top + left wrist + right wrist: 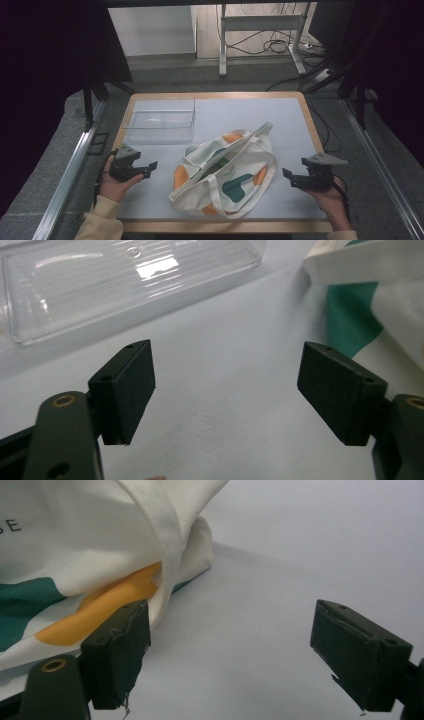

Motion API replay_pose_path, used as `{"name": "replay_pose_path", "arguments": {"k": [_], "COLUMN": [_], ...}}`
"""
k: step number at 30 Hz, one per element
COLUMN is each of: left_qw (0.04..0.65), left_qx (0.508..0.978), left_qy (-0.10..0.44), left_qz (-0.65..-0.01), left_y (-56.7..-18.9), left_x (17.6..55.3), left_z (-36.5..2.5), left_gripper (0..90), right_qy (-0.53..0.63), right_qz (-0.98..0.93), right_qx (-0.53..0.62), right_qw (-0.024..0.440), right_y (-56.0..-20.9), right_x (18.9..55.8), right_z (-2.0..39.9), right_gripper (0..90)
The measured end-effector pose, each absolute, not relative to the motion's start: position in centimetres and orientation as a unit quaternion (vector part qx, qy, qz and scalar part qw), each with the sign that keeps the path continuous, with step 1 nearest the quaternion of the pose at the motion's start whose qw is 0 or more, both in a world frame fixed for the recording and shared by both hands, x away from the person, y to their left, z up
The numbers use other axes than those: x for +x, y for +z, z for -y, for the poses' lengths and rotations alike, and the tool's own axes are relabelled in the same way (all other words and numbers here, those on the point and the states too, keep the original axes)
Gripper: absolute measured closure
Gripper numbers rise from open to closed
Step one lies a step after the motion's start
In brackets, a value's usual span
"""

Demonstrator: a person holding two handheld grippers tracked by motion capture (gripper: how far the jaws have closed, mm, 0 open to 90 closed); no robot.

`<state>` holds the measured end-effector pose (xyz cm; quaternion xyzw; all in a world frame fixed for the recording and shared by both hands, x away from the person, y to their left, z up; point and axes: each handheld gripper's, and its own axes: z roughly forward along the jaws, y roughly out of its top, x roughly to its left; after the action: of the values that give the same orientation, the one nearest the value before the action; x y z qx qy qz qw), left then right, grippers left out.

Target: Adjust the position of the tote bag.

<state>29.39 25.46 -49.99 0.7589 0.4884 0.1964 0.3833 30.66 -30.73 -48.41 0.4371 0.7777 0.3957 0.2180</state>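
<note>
Two tools rest low on the worktop, jaws apart, both empty: left tool at 9 o'clock of the tote bag, right tool at 3. Clear plastic box lies farther back, approx. 11 o'clock of bag.

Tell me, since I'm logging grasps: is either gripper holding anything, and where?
Nothing is held. The left gripper and right gripper are both open, flanking the tote bag.
</note>
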Motion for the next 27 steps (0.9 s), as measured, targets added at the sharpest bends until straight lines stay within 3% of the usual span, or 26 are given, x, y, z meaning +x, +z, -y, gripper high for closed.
{"name": "replay_pose_path", "arguments": {"k": [16, 27], "left_qw": [0.395, 0.411], "left_qx": [0.779, 0.788], "left_qy": [0.152, 0.129], "left_qz": [-0.463, -0.44], "left_y": [-47.7, -45.1], "left_x": [28.5, 28.5], "left_z": [-25.9, -25.0], "left_gripper": [32.5, 30.9], "right_qy": [0.388, 0.383], "right_qz": [-0.779, -0.78], "right_qx": [0.436, 0.433], "right_qw": [0.23, 0.241], "right_y": [-47.9, -48.0], "right_x": [30.8, 30.7], "right_z": [30.4, 30.9], "right_gripper": [16.3, 16.3]}}
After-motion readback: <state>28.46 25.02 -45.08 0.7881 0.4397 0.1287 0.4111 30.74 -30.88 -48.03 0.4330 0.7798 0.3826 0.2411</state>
